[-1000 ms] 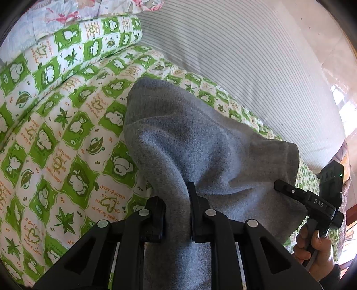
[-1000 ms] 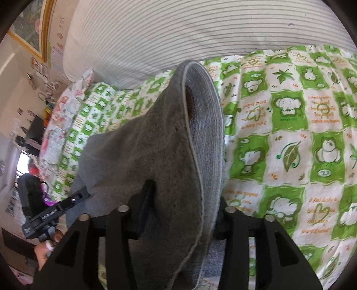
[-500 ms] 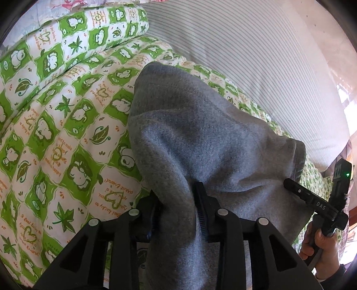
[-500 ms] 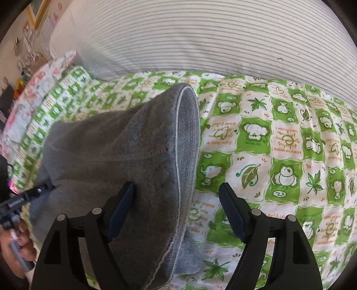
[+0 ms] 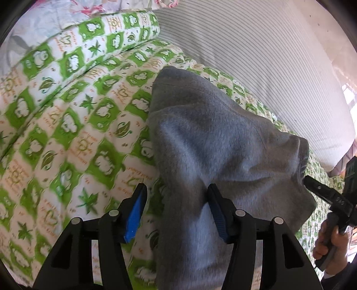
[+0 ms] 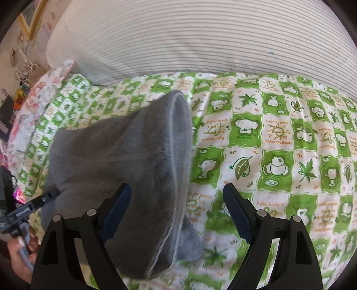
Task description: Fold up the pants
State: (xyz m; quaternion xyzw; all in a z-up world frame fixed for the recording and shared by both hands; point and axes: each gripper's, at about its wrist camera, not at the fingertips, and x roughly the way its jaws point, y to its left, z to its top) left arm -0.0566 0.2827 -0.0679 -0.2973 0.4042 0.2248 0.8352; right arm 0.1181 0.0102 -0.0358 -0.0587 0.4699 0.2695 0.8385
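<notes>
Green-and-white patterned bedding (image 6: pixel 276 156) covers the bed, with a striped pillow (image 6: pixel 200 38) bulging along its far edge and a floral cover (image 5: pixel 67 13) at the far left corner. The grey pants (image 5: pixel 218 142) lie bunched on the quilt roughly mid-bed, near the pillow, their near folds draping toward both cameras.

The left tongs (image 5: pixel 177 210) are opening: the blue pad on one side stands clear of the cloth, while the other pad is still against a ridge of grey fabric, so nothing is pinched. The right tongs (image 6: pixel 177 210) are also spreading and stand wide; a thick fold with a pale stitched hem (image 6: pixel 176 178) lies between the jaws, leaning on the left-side pad, with a broad gap to the other. A hand (image 5: pixel 330 245) grips the handle of the right unit at the edge of the left view.

The pants look released onto the bed, not yet a neat fold. The risk I see is snagging: fleece resting on the ribbed pads could cling as the tongs pull away, dragging the layer and undoing the fold. The soft, uneven quilt may also let the bulky pile slump sideways, and the hem edges do not appear aligned, so the next crease could come out crooked.
</notes>
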